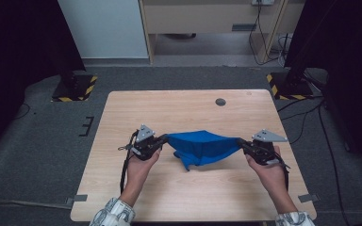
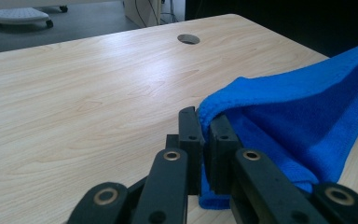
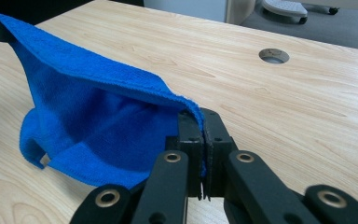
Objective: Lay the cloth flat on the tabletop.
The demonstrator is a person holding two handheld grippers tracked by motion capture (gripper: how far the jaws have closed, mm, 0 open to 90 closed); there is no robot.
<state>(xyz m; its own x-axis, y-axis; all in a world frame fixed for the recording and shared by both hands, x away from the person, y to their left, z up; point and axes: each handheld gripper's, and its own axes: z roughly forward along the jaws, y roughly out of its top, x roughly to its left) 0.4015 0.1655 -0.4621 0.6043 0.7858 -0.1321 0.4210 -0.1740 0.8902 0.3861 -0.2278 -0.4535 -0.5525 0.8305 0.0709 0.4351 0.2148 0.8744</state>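
Left of centre, the left tongs (image 1: 162, 140) are pinching one corner of the cloth (image 1: 201, 146); it is sagging limp, light and soft mid-frame over the worktop (image 1: 179, 110), while the right tongs (image 1: 242, 142) are clamping the opposite corner, the best holds.

The cloth (image 1: 202, 147) is plain bright blue, the table (image 1: 179, 113) pale wood grain, the grippers' jaws black.

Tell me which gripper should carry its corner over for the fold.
Left, marginally. Both the left gripper and right gripper are shut on corners of the blue cloth; its slack hangs nearer the left, so probably less drags.
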